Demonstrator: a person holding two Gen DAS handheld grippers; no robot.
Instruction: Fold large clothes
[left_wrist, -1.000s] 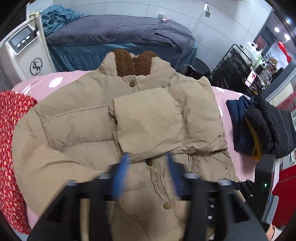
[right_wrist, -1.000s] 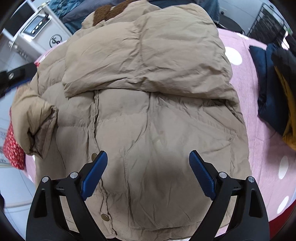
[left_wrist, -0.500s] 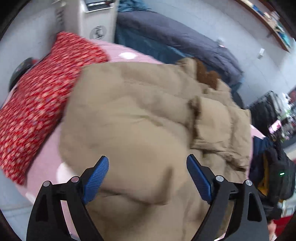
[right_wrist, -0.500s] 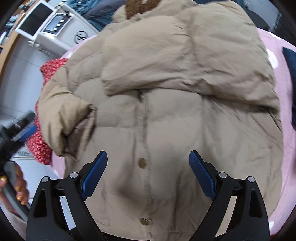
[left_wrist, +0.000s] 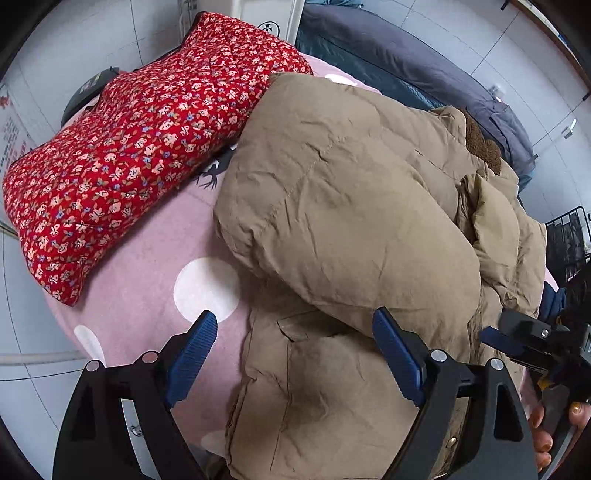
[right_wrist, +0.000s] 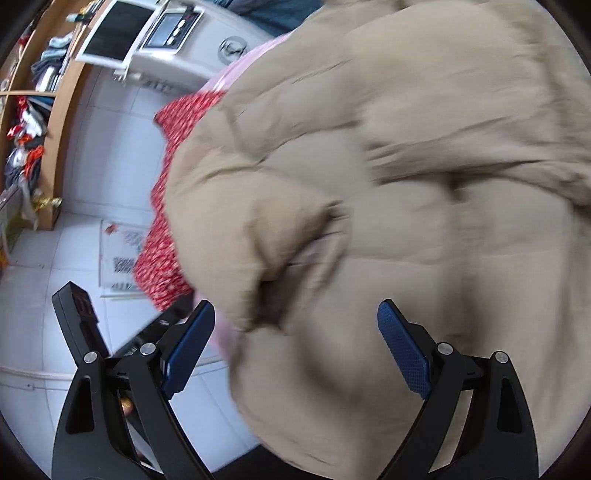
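Note:
A tan puffer jacket (left_wrist: 351, 206) with a brown fleece collar (left_wrist: 480, 142) lies front up on a pink dotted bed (left_wrist: 147, 295). One sleeve lies folded across its chest; the other sleeve (left_wrist: 332, 229) hangs out at the bed's left side. My left gripper (left_wrist: 295, 354) is open and empty, just above the jacket's lower left hem beside that sleeve. My right gripper (right_wrist: 295, 347) is open and empty over the loose sleeve's cuff (right_wrist: 266, 266) and the jacket (right_wrist: 424, 166); the view is blurred. It also shows at the right of the left wrist view (left_wrist: 517, 343).
A red floral quilted garment (left_wrist: 129, 147) lies on the bed left of the jacket. A grey and blue bed (left_wrist: 406, 62) stands behind. A white machine (right_wrist: 177, 40) and wooden shelves (right_wrist: 44, 110) stand at the left over tiled floor (right_wrist: 74, 221).
Both grippers have swung left, from over the jacket's middle to its left side near the loose sleeve. The left gripper opened wide from a narrower gap. The jacket has not moved.

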